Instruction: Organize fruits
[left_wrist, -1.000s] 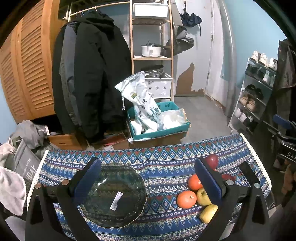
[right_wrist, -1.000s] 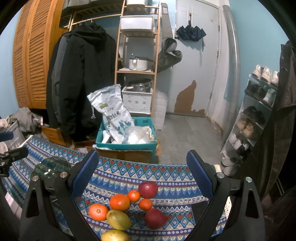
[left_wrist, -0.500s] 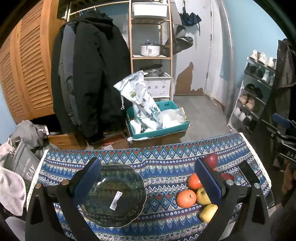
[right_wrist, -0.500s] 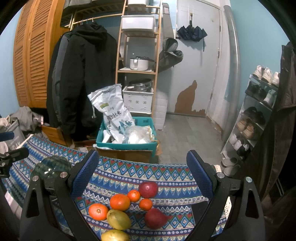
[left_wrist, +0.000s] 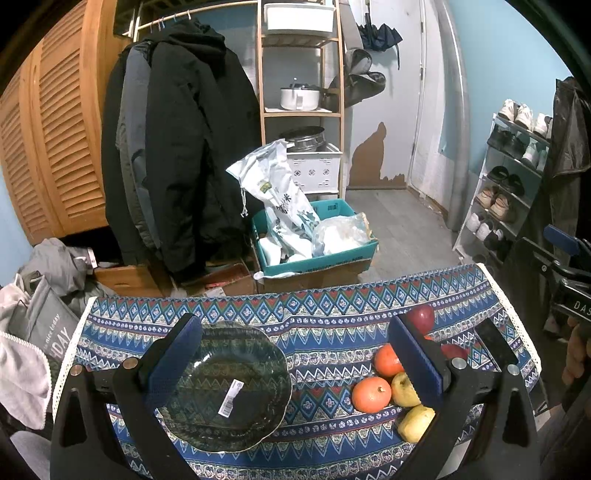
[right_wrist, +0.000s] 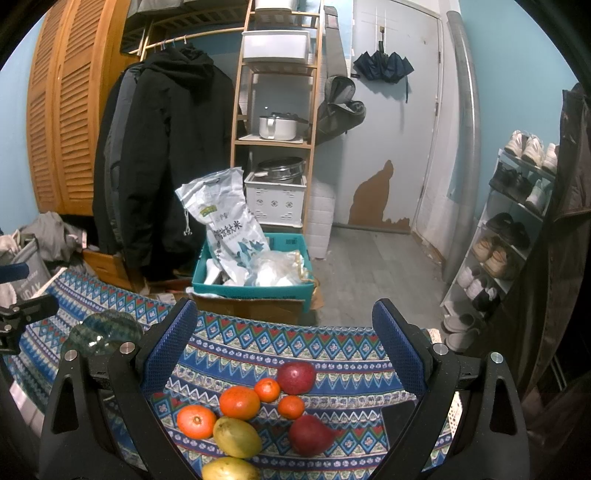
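Note:
A dark green glass plate (left_wrist: 225, 387) with a white label lies on the patterned cloth (left_wrist: 321, 325), partly behind my left gripper's left finger. My left gripper (left_wrist: 295, 354) is open and empty above the cloth. Fruit lies to its right: oranges (left_wrist: 371, 394), yellow fruits (left_wrist: 415, 422) and a red apple (left_wrist: 420, 318). In the right wrist view my right gripper (right_wrist: 288, 350) is open and empty above the cluster: oranges (right_wrist: 239, 402), small tangerines (right_wrist: 267, 390), two red apples (right_wrist: 296, 377), yellow mangoes (right_wrist: 236, 436). The plate (right_wrist: 101, 330) shows at far left.
A black phone (right_wrist: 398, 417) lies on the cloth right of the fruit. Beyond the table's far edge stand a teal crate (left_wrist: 314, 243) with bags, hanging coats (left_wrist: 177, 155), a wooden shelf (left_wrist: 301, 92) and a shoe rack (left_wrist: 509, 177).
Both grippers stay open and almost still; the left view has drifted very slightly. Nothing on the table has moved.

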